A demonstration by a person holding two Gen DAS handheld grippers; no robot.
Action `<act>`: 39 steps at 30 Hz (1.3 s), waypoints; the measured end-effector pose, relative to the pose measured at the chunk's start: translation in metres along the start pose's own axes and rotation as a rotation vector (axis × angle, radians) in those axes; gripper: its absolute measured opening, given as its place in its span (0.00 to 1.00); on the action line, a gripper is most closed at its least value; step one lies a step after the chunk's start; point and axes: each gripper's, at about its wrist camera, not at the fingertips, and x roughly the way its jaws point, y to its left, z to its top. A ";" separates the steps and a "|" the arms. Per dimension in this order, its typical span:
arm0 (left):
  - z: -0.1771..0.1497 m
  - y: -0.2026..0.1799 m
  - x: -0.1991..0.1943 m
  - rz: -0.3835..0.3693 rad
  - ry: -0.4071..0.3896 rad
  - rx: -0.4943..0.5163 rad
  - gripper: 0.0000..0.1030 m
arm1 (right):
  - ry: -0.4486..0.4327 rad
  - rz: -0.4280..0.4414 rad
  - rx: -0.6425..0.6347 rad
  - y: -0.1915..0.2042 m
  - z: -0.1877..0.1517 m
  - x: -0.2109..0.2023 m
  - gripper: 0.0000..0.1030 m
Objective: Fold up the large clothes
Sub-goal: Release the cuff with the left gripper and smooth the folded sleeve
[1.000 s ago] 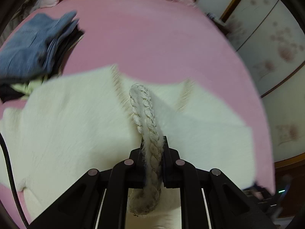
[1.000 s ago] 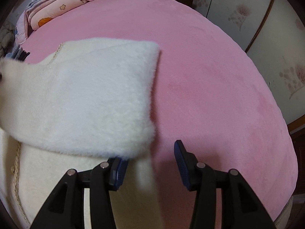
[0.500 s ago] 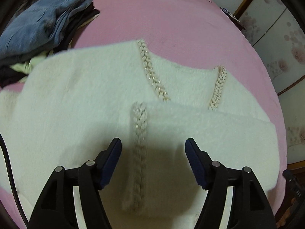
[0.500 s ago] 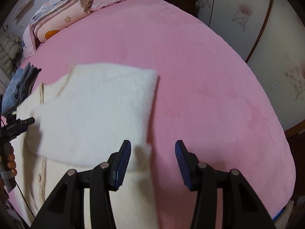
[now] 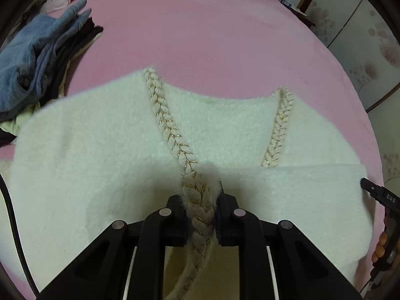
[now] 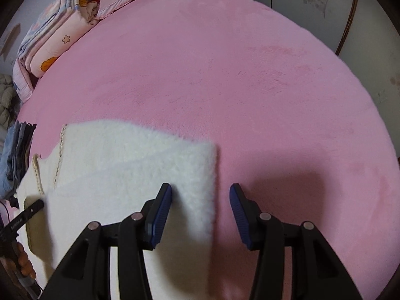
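Observation:
A fluffy white cardigan (image 5: 95, 150) with braided beige and gold trim (image 5: 170, 130) lies spread on the pink bed (image 5: 212, 37). My left gripper (image 5: 200, 200) is shut on the braided front edge of the cardigan, low over the garment. In the right wrist view the cardigan (image 6: 130, 160) shows with its side folded over. My right gripper (image 6: 200, 200) is open and empty, with the folded edge between its blue pads (image 6: 160, 215). The right gripper's tip shows at the right edge of the left wrist view (image 5: 375, 192).
A pile of blue jeans and dark clothes (image 5: 37, 57) sits at the bed's left. Folded pink quilts and pillows (image 6: 57, 40) lie at the head. Patterned wardrobe doors (image 5: 362, 37) stand to the right. The person's hand (image 6: 22, 265) holds the left gripper at lower left.
My left gripper was open half a second ago and has now shut on the braided trim. My right gripper stays open and has moved little, over the folded edge.

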 end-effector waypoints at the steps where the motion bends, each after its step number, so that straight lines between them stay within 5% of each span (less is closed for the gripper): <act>1: -0.003 0.000 -0.008 0.001 -0.026 0.005 0.13 | 0.001 0.013 0.001 0.001 0.001 0.003 0.47; 3: -0.006 -0.001 -0.028 -0.013 -0.091 0.006 0.12 | -0.007 0.050 -0.014 0.005 0.003 0.004 0.23; 6: -0.015 -0.008 -0.058 -0.017 -0.172 0.019 0.13 | -0.083 0.016 -0.093 0.022 0.004 -0.011 0.15; 9: -0.025 -0.012 -0.048 0.049 -0.174 0.062 0.13 | -0.129 -0.031 -0.153 0.032 -0.001 -0.011 0.15; 15: -0.036 0.002 -0.031 0.077 -0.134 -0.033 0.13 | -0.186 -0.090 -0.246 0.055 -0.006 -0.014 0.16; 18: -0.036 0.006 -0.020 0.106 -0.103 -0.018 0.17 | -0.156 -0.115 -0.253 0.054 -0.005 -0.007 0.22; 25: -0.035 0.022 -0.020 0.164 -0.040 -0.064 0.57 | -0.142 -0.165 -0.242 0.053 -0.014 -0.030 0.27; 32: -0.070 0.000 -0.074 0.099 -0.109 -0.080 0.76 | -0.132 -0.066 -0.315 0.082 -0.080 -0.070 0.28; 39: -0.115 -0.029 -0.047 0.114 -0.053 -0.021 0.76 | -0.064 -0.004 -0.370 0.111 -0.132 -0.048 0.27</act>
